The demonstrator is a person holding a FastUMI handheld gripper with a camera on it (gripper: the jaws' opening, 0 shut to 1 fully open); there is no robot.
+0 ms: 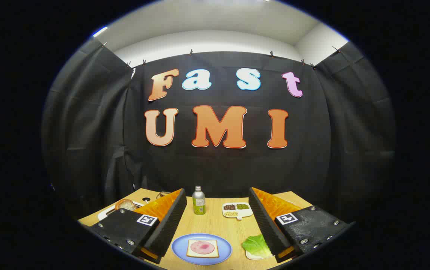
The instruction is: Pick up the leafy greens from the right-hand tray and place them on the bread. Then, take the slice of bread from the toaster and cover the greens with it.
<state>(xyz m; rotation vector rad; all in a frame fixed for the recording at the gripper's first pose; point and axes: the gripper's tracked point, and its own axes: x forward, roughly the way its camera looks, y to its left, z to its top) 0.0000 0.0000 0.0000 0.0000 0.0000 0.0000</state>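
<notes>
**Gripper held open above the table, greens and bread both untouched**

The gripper [216, 240] hangs over a light wooden table [215, 223] with its two fingers spread wide apart and nothing between them but open air; neither finger touches anything.

Between the fingers and just ahead of them lies a round pale blue plate [177, 248]. On it rests a square slice of bread [193, 253], flat, pale in the crumb with a thin tan crust all round, and on top of the bread sits a round pink slice of what looks like ham [203, 247], somewhat mottled, well inside the crust.

The leafy greens [256, 245] lie beside the plate on the right, apart from it, partly hidden behind the inner edge of the right finger. What shows is a single bright green leaf, glossy, with paler veins and a wavy rim, lying flat on a small whitish tray [254, 256] whose edge peeks out beneath it.

Further back, beyond the fingers and in the middle of the table, a small silvery bottle [198, 201] with a green label stands upright. To its right, near it but not touching, is a white divided dish [238, 210] with three compartments of small grains: dark ones, green ones and pale ones.

Past the left finger, at the table's far left, a browned piece of bread [125, 204] shows; what holds it is too hidden to make out
</notes>
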